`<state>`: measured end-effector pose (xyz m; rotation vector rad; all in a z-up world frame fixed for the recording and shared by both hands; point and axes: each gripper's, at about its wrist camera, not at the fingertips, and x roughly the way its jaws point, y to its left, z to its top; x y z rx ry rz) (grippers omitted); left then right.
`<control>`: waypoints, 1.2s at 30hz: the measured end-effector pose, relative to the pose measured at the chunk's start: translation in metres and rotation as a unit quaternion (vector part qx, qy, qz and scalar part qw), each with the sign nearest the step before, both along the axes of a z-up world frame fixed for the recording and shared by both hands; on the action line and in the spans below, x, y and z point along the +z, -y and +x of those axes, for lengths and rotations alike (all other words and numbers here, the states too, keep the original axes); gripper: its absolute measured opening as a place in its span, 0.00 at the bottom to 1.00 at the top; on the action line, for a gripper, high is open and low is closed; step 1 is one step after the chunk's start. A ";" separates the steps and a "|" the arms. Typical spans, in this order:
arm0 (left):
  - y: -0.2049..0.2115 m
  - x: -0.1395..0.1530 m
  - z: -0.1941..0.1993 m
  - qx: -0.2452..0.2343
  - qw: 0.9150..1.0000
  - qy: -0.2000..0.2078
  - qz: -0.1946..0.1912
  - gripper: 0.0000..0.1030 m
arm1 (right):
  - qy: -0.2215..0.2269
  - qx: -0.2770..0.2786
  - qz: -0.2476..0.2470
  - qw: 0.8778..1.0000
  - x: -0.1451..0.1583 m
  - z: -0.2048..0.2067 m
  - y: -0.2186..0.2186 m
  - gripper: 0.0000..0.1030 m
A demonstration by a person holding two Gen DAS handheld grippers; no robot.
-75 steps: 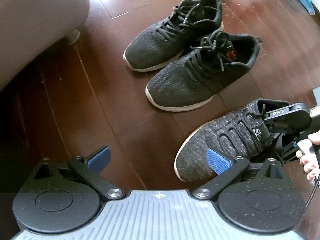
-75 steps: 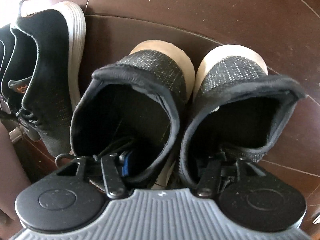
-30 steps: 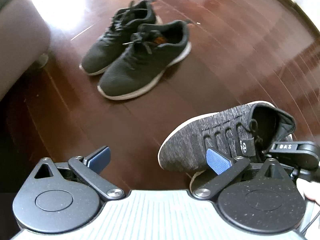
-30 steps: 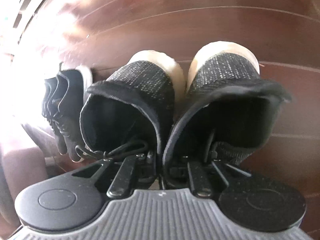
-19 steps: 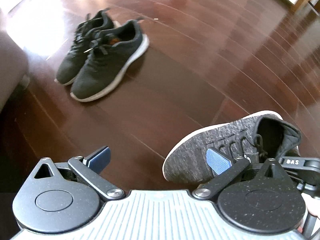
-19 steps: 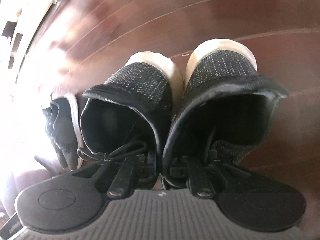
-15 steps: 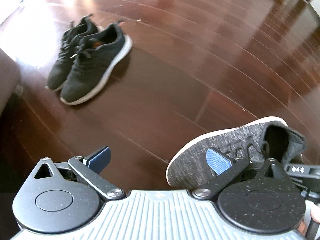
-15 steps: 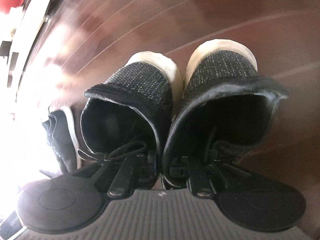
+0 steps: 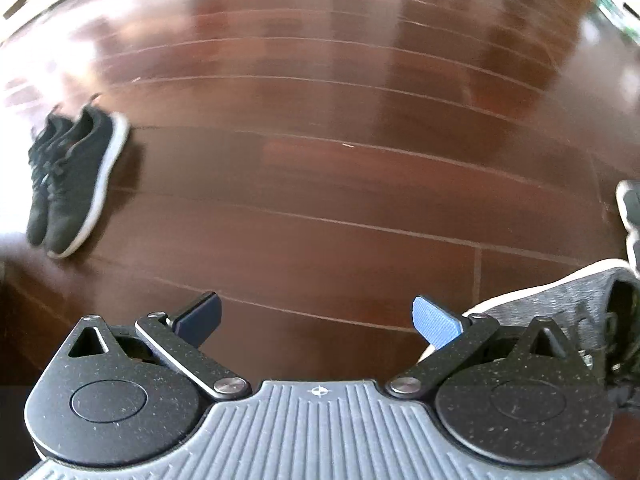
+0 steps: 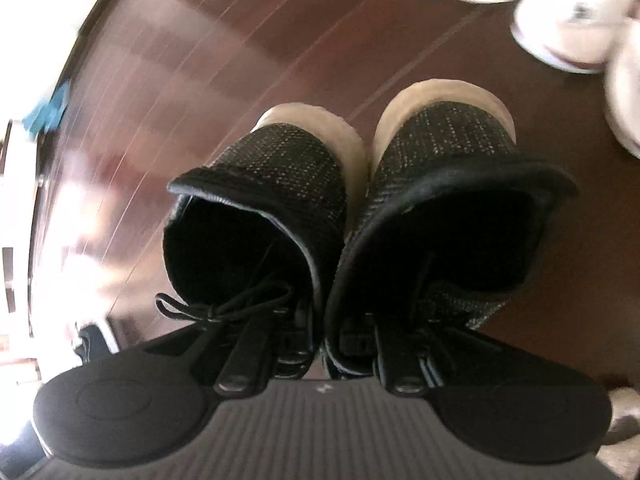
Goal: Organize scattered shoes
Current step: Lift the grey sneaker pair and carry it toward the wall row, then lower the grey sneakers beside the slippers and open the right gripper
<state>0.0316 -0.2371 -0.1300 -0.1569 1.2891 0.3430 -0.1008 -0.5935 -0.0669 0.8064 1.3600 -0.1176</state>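
Carrying grey pair (image 10: 352,208) above floor (image 9: 320,160) | right tongs (image 10: 324,340) clamped on both inner collars, one finger in each shoe | left tongs (image 9: 316,316) spread, empty | black pair (image 9: 68,176) parked far left | next: lower grey pair neatly by other shoes, release

Grey speckled-knit shoes (image 10: 400,168) with cream soles, black sneakers (image 9: 68,176) white-soled, reddish-brown plank floor (image 9: 340,140)

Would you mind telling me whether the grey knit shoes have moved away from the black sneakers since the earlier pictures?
Yes. The grey knit shoes were carried rightward, away from the black sneakers, which stayed on the wooden floor.
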 end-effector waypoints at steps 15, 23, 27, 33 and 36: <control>0.155 -0.035 0.006 -0.139 0.990 -0.006 0.014 1.00 | -0.022 -0.158 -0.055 0.986 0.002 -0.123 0.170 0.13; 0.206 -0.055 0.001 -0.170 0.985 -0.024 0.028 1.00 | -0.039 -0.207 -0.088 0.974 -0.022 -0.151 0.243 0.13; 0.211 -0.062 0.002 -0.169 0.985 -0.029 0.032 1.00 | -0.053 -0.211 -0.104 0.970 -0.037 -0.151 0.265 0.13; 0.223 -0.071 -0.002 -0.172 0.984 -0.037 0.036 1.00 | -0.075 -0.241 -0.113 0.961 -0.067 -0.158 0.269 0.13; 0.223 -0.072 -0.003 -0.172 0.983 -0.041 0.038 1.00 | -0.083 -0.252 -0.123 0.956 -0.081 -0.158 0.271 0.13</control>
